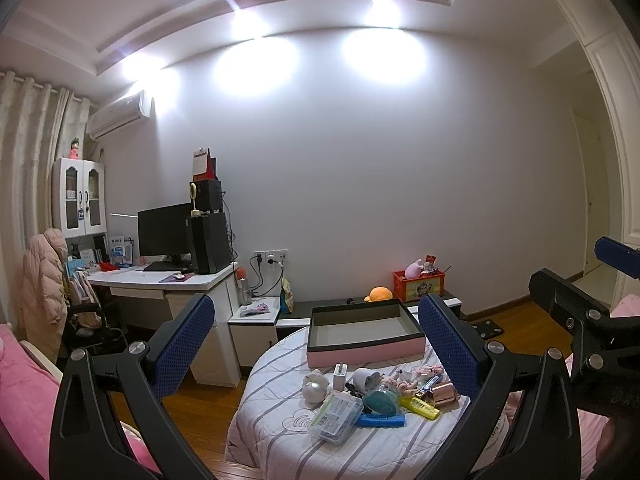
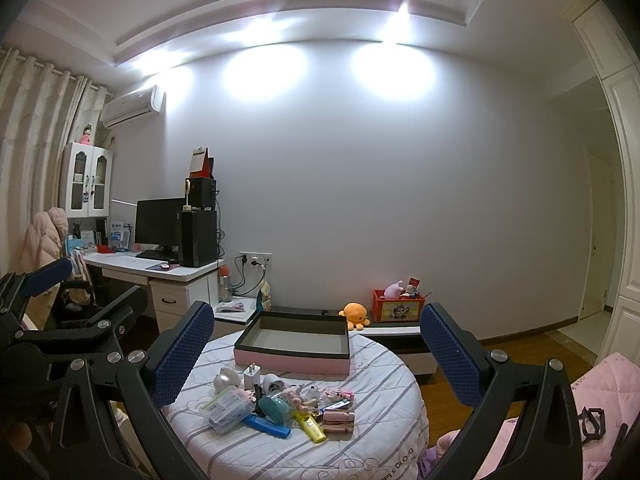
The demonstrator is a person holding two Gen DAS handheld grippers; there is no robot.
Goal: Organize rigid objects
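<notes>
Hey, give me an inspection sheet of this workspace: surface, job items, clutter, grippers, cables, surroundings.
Surface: round table under a striped quilted cover.
Job's things: pink box with a dark rim, open and empty, at the table's far side; a pile in front of it includes a white charger, clear plastic case, blue comb, yellow highlighter and rose-gold cylinder.
Clutter: small figurines in the pile, too small to identify.
Grippers: left gripper and right gripper both open, holding nothing, above the table.
Cables: plugs and cords at the wall socket.
Surroundings: desk with monitor, orange plush, red crate.
</notes>
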